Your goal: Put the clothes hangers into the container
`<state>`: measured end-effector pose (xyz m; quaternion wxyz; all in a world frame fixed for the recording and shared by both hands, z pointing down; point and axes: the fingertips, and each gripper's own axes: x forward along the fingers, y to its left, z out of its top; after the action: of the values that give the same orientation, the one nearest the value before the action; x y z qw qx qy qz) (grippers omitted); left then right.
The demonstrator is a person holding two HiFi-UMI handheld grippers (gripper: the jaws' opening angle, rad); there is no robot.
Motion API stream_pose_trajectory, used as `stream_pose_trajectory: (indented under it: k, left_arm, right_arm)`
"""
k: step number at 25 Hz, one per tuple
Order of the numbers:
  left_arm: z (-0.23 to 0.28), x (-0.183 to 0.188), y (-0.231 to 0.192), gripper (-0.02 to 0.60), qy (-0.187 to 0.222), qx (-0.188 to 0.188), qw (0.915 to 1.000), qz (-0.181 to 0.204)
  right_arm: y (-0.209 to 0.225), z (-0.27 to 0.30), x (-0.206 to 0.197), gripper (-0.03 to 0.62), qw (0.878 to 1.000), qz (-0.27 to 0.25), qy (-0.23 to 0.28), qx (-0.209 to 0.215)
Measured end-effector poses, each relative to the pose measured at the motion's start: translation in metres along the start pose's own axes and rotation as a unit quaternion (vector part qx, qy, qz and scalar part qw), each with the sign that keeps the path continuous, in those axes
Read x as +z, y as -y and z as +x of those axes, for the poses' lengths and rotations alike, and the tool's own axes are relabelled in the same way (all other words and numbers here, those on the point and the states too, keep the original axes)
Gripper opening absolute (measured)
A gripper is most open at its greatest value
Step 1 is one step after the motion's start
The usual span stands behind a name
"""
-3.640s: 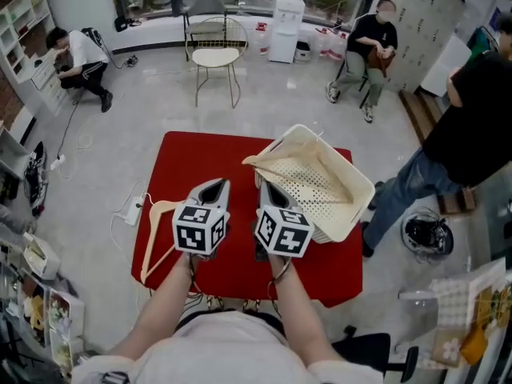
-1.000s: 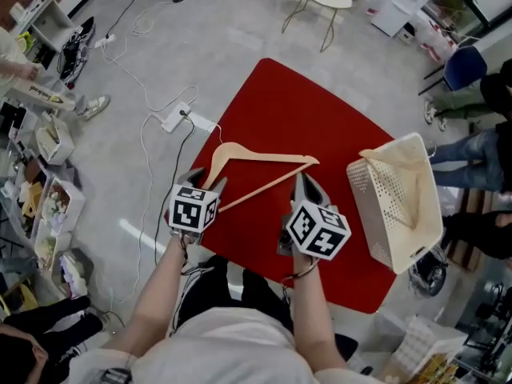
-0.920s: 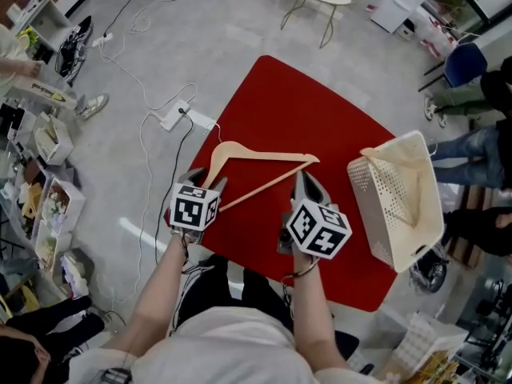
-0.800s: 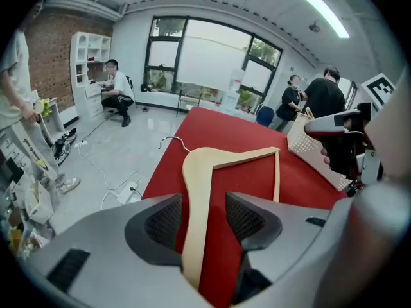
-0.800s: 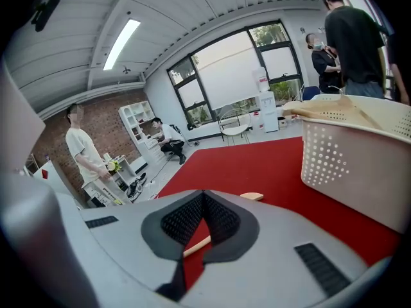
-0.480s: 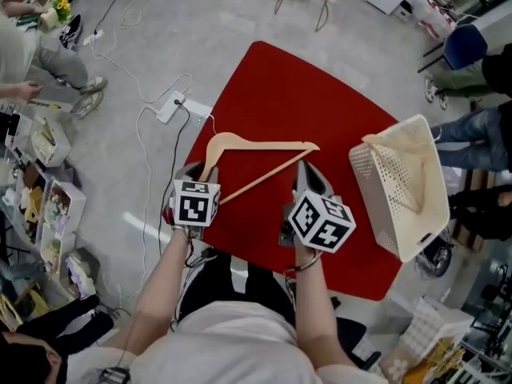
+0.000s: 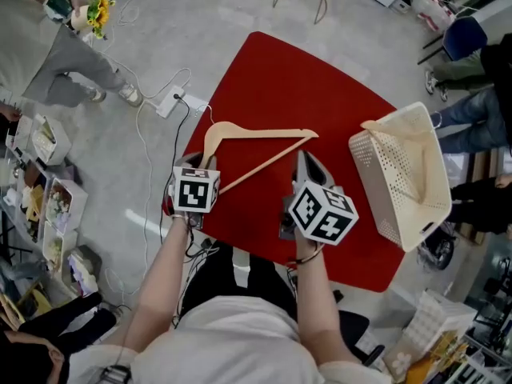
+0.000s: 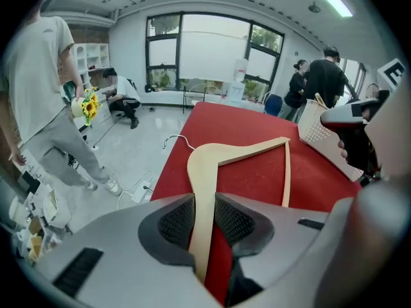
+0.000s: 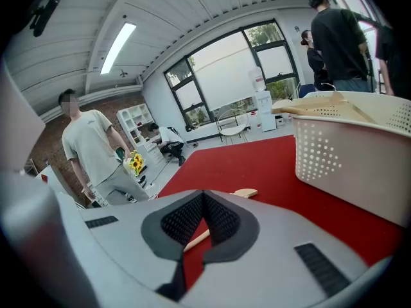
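Observation:
A pale wooden hanger [image 7: 264, 136] lies on the red table [image 7: 320, 86], its metal hook over the table's left edge. My left gripper [image 7: 198, 163] is at the hanger's near left arm. In the left gripper view the jaws have just been closing, and the pads of that gripper [image 8: 204, 197] now press both sides of the hanger [image 8: 247, 153]. My right gripper [image 7: 304, 163] hovers over the table with its jaws [image 9: 204, 194] shut and empty; the hanger's end [image 9: 244, 193] shows beyond them. The cream perforated basket [image 7: 400, 190] stands at the right, with another wooden hanger [image 9: 321, 104] in it.
A person in grey trousers holding sunflowers [image 7: 64, 46] stands at the upper left. A power strip with cables [image 7: 172, 102] lies on the floor by the table's left edge. More people [image 7: 472, 62] are beyond the basket [image 8: 314, 124]. Shelves with clutter [image 7: 40, 214] line the left.
The left jaws have closed onto the hanger's arm. Both grippers have stayed nearly in place. A person with flowers has walked into the upper left of the head view.

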<state>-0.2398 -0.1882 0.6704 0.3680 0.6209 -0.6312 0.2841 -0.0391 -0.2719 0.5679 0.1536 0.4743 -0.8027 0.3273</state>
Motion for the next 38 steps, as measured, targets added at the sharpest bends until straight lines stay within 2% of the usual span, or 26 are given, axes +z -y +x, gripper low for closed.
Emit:
stream_pose_trajectory:
  k: [6,11,16,24,32,38]
  left_arm:
    - [-0.004,-0.001,0.0,0.1,0.008,-0.012,0.9994,-0.032]
    - [-0.019,0.01,0.006,0.1,0.05,-0.018,0.9981,-0.032]
    - [-0.045,0.044,-0.001,0.1,0.104,-0.009,0.9945,-0.01]
    - [-0.078,0.081,0.0,0.1,0.135,-0.023,0.9905,0.009]
    - [-0.104,0.112,0.024,0.1,0.153,-0.051,0.985,0.061]
    - [-0.115,0.136,0.062,0.1,0.18,-0.079,0.9766,0.086]
  right_arm:
    - [0.012,-0.013,0.006,0.015,1.0,0.001,0.012,-0.01]
    - [0.017,-0.022,0.011,0.015,1.0,0.002,0.021,-0.018]
    - [0.017,-0.031,0.017,0.015,0.999,0.005,0.031,-0.017]
    - [0.013,-0.053,0.025,0.015,0.998,0.014,0.055,-0.018]
    - [0.012,-0.082,0.044,0.015,0.995,0.03,0.091,-0.031]
    - [0.037,-0.109,0.054,0.015,0.99,0.045,0.122,-0.054]
